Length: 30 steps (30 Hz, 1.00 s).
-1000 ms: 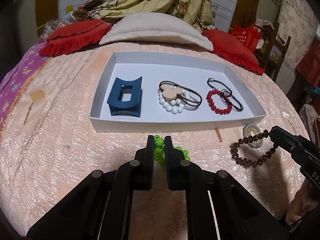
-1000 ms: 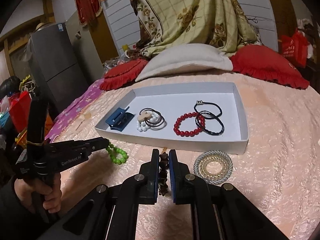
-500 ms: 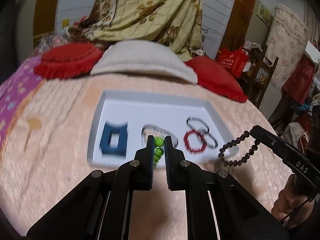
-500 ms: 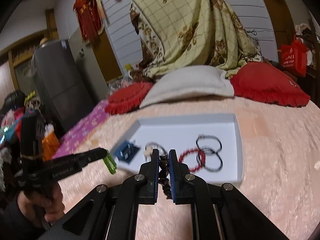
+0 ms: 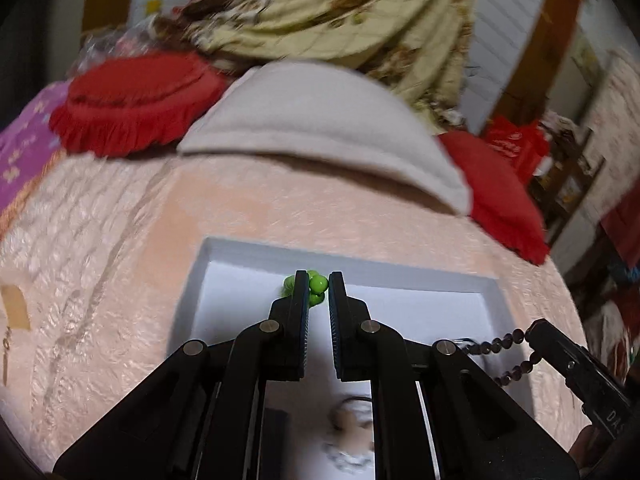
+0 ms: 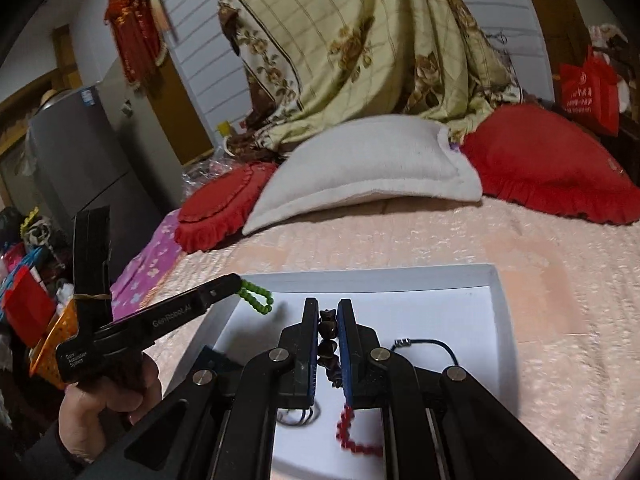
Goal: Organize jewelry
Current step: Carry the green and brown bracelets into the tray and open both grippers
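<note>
Holding green beads (image 5: 316,284) and brown beads (image 6: 329,340) clenched over white tray (image 6: 500,320) at lower centre, not yet dropped inside.

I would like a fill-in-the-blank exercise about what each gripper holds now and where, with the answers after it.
1. The left gripper is shut on the ____ bracelet.
2. The right gripper is shut on the ____ bracelet.
3. Both bracelets hang above the white ____.
4. The red bracelet lies ____ the tray.

Answers: green; brown; tray; inside
</note>
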Available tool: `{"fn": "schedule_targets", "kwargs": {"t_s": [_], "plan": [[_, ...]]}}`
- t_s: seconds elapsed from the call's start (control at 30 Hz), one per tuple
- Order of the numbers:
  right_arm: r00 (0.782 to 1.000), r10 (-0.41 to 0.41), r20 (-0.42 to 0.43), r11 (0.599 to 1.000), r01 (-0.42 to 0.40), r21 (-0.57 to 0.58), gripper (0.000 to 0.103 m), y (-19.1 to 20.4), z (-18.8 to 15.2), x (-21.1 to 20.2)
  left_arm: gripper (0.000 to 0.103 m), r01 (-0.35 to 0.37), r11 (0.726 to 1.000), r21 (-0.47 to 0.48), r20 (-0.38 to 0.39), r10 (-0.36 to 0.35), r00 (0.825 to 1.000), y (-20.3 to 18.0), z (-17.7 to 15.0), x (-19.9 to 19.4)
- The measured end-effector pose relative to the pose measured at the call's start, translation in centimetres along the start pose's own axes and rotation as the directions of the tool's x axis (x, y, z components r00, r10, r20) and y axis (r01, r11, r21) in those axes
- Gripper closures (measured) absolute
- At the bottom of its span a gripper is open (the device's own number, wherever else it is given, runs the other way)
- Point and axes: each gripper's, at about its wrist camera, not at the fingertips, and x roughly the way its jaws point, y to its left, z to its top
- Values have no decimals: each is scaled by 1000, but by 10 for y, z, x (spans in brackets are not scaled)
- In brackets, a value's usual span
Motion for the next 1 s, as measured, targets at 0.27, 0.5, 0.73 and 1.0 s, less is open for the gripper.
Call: {"fn": "schedule_targets", "kwargs": {"t_s": [0.27, 0.5, 0.73, 1.0], "plan": [[993, 94, -73, 992, -87, 87, 95, 14, 10, 62, 95, -128, 991, -21, -65, 127, 990, 23, -18, 7], [982, 27, -185, 981, 10, 195, 95, -20, -9, 100, 95, -186, 982, 38, -102, 189, 977, 20, -33, 17], [972, 27, -232, 979, 20, 201, 94, -27, -14, 103, 92, -200, 980, 22, -110, 201, 973, 25, -34, 17], [979, -1, -206, 976, 45, 213, 83, -35, -13, 91, 64, -204, 979, 22, -82, 206, 975, 22, -37, 10]]}}
